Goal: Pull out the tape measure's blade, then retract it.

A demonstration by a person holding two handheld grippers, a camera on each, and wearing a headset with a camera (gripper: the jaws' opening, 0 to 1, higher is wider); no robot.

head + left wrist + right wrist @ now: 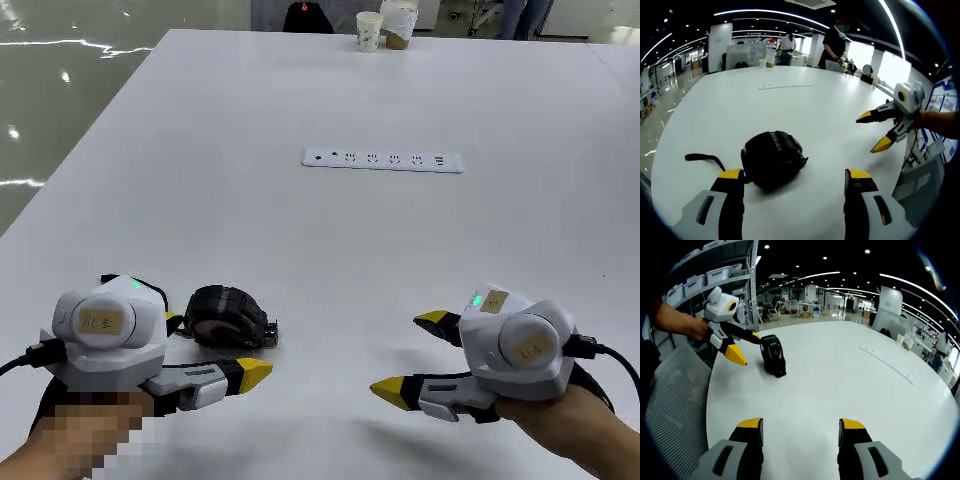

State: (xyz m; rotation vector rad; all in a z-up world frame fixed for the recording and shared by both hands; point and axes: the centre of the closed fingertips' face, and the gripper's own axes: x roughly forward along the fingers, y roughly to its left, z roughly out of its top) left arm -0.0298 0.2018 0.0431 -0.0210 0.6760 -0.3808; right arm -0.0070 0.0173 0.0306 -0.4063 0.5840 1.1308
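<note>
We hold the left gripper [215,347] low at the near left of the white desk [350,230]. Its yellow-tipped fingers [250,373] are spread wide and grasp nothing. The black tape measure [228,316] lies on the desk in the gap between them. In the left gripper view the tape measure [772,157] sits just ahead of our left gripper [794,175], closer to the finger on that view's left. Its black strap [702,158] trails off to the side. We cannot tell whether either finger touches the case. We see no blade drawn out.

The right gripper [408,354] hovers at the near right, well apart from the tape measure, with its fingers [390,391] also released and empty. In the right gripper view our right gripper [801,424] looks across bare desk at the tape measure [773,355], with the left gripper [747,349] just beside it.

Farther along the desk lies a white power strip [383,160], and paper cups [369,30] stand near the far edge.
</note>
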